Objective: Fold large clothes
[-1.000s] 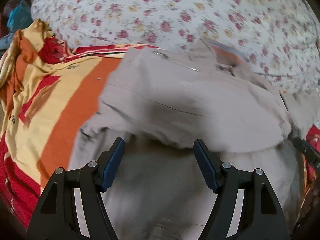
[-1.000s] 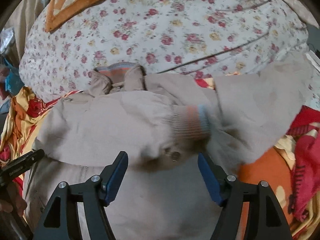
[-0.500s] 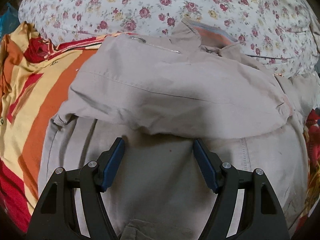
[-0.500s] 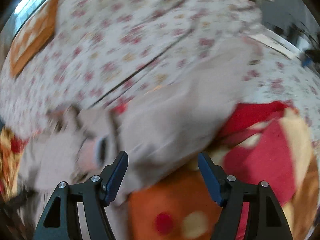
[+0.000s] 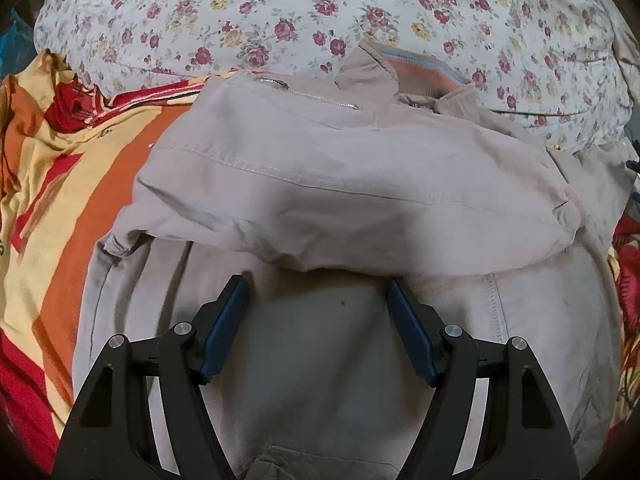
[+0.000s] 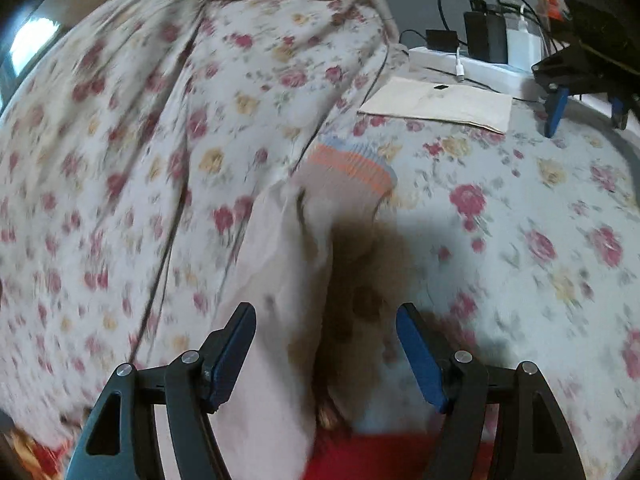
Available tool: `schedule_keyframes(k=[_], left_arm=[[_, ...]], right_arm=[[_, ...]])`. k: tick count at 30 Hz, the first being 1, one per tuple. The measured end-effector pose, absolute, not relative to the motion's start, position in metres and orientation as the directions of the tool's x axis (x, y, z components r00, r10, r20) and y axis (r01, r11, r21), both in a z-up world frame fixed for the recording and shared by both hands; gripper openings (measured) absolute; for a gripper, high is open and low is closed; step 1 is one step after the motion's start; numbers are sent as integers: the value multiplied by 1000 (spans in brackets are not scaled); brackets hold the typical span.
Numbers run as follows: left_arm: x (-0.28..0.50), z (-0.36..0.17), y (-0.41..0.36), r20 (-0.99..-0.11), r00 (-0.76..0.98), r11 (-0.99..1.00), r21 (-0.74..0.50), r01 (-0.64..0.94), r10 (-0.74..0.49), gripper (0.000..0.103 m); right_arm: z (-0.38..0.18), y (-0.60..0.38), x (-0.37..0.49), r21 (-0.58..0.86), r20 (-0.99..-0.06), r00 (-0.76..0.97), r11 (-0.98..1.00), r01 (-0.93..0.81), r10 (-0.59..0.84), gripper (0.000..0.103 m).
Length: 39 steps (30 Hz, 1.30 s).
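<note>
A beige jacket (image 5: 340, 184) lies on the bed, one sleeve folded across its chest, its striped collar (image 5: 420, 70) at the far side. My left gripper (image 5: 318, 292) is open and empty, hovering over the jacket's lower body just below the folded sleeve. In the right wrist view the jacket's other sleeve (image 6: 288, 280) stretches away over the floral bedding, ending in a striped ribbed cuff (image 6: 352, 164). My right gripper (image 6: 326, 320) is open and empty above that sleeve.
A floral quilt (image 5: 280, 12) covers the bed behind the jacket. An orange, yellow and red blanket (image 5: 52, 184) lies under it at the left. In the right wrist view a paper envelope (image 6: 436, 104), a power strip with chargers (image 6: 480, 52) and another gripper (image 6: 580, 80) sit beyond.
My right gripper has swung right, from over the jacket's chest to over the outstretched sleeve and its cuff. The left view has shifted slightly, centring the jacket; both grippers stay open.
</note>
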<state>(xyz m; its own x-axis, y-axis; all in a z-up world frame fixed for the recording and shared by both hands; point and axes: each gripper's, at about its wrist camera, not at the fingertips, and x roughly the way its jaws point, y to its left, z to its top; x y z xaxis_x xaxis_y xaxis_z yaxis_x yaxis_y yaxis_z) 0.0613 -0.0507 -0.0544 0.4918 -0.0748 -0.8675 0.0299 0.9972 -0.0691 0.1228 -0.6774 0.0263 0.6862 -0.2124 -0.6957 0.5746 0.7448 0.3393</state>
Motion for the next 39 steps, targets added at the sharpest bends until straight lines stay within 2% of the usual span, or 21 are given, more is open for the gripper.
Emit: schedule_keyframes(k=[2,3,4,5,6,7,12,21,24,25,28,33,39], left_arm=[[62,-55,-52,-866,495,998,-63,27,-69,72],[62,-55,-53,-866,497,998,-55,29,-62,72],[62,-55,-54,-865,498,998,-49,30,-58,72],[62,-55,-54,-864,501,999,-45,30,-54,72],[62,-55,-54,-862,505,999,-43,31,-53,72],[62,-55,-53,-861,506,999,-44,31,-54,72],[61,-51,-43,-853,516,996,-94,-8,-76,72],[51,-15,-7,-820,562,976,-193,-102,-104,72],[43,-10,4,-812,570,970,-219,-103,-123,72],[42,-10,5,-813,571,973,-209,-102,-115,72],[40,-17,9,-825,558,978,-179,-106,-90,72],[44,-32,14,-848,516,967,-221,-130,-124,72],[49,-35,3,-847,518,973,-205,-109,-121,72]], right_arm=[[26,-683,133,368,-678,711,750,550,-188,67],[26,-683,138,360,-681,708,755,548,-188,53],[27,-682,143,348,-686,704,765,542,-187,43],[28,-681,148,330,-695,696,780,532,-181,26],[30,-679,151,311,-703,687,791,527,-181,16],[31,-675,153,292,-706,682,800,524,-189,13],[65,-638,134,312,-649,753,865,394,-109,7],[138,-464,98,216,-552,813,973,-79,188,6],[132,-431,91,141,-550,821,986,-91,155,6],[125,-429,91,129,-559,818,989,-74,134,10],[88,-450,94,210,-639,758,978,6,133,75],[36,-507,83,246,-703,710,948,203,30,77],[5,-594,43,435,-705,709,801,412,18,77]])
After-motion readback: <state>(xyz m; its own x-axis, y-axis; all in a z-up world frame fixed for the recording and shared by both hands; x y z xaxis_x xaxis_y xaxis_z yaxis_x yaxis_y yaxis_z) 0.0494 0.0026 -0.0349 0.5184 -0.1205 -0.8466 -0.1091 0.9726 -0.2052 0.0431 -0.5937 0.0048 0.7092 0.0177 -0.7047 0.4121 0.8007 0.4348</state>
